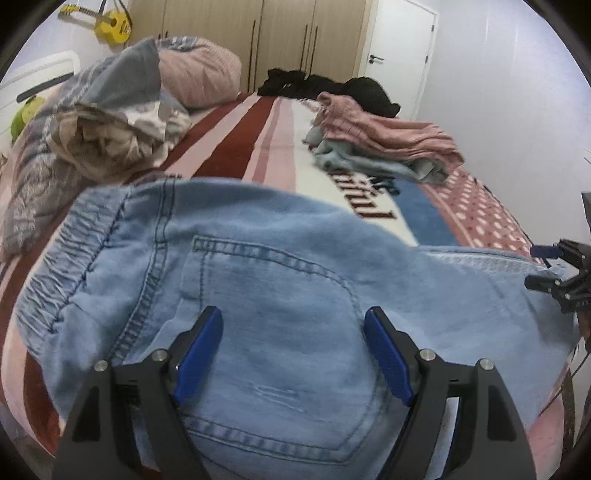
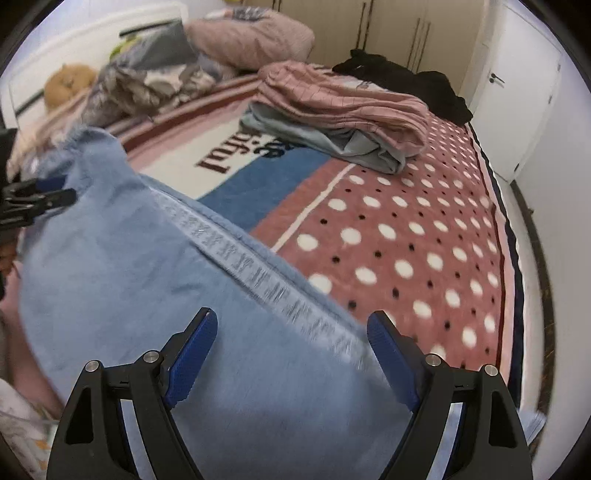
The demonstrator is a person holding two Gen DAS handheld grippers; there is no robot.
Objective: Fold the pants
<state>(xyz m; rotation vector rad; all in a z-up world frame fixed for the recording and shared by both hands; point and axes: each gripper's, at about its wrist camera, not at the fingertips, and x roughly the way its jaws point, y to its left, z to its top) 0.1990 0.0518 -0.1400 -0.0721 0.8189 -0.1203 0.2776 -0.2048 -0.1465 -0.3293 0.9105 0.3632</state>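
Observation:
Light blue jeans (image 1: 280, 266) lie spread on the patterned bedspread (image 1: 258, 140), with the elastic waistband at the left and a back pocket facing up. My left gripper (image 1: 293, 314) hovers over that pocket, open, nothing between its blue pads. In the right wrist view a jeans leg (image 2: 140, 266) with its side seam runs diagonally under my right gripper (image 2: 291, 315), which is also open and holds nothing. Each gripper shows in the other's view: the right gripper (image 1: 541, 266) at the far right edge, the left gripper (image 2: 55, 190) at the left edge.
A pile of pink and pale green clothes (image 2: 343, 110) sits further up the bed, with black garments (image 2: 406, 81) behind it. A crumpled duvet (image 1: 92, 122) and a pink pillow (image 1: 199, 74) lie at the left. Wardrobe doors (image 1: 288, 33) and a white door (image 1: 402, 48) stand beyond.

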